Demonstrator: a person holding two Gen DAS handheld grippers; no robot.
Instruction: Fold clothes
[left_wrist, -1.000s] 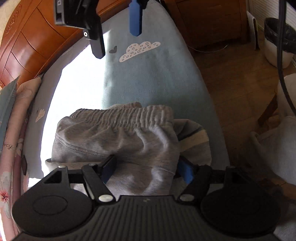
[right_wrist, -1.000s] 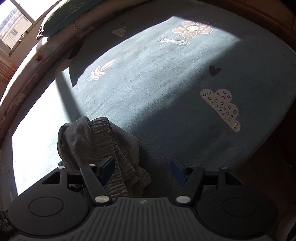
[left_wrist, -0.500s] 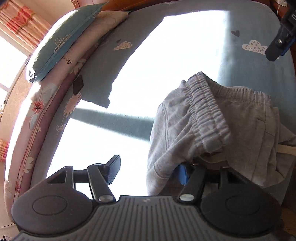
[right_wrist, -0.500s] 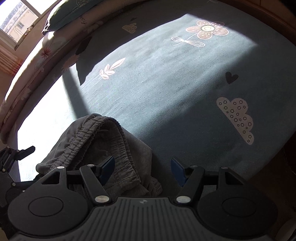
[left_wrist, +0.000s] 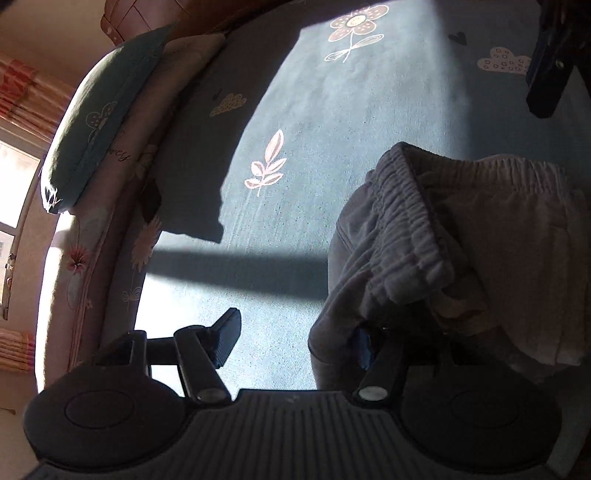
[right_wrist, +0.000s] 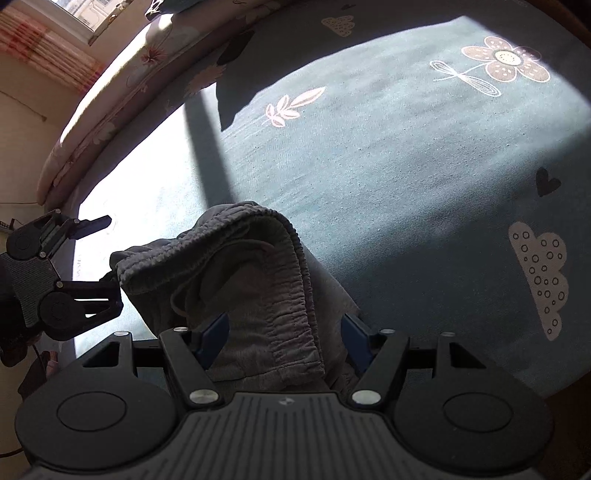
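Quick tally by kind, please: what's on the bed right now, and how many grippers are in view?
Grey garments: 1, the sweatpants
Pillows: 1, the teal pillow
Bedsheets: 1, the blue printed sheet
Grippers: 2, left gripper and right gripper
Total: 5

A bed with printed bedding near a sunny window

The blue sheet shows a flower, a leaf, a cloud and a small heart. A teal pillow lies on a pink floral quilt at the edge, beside striped curtains.
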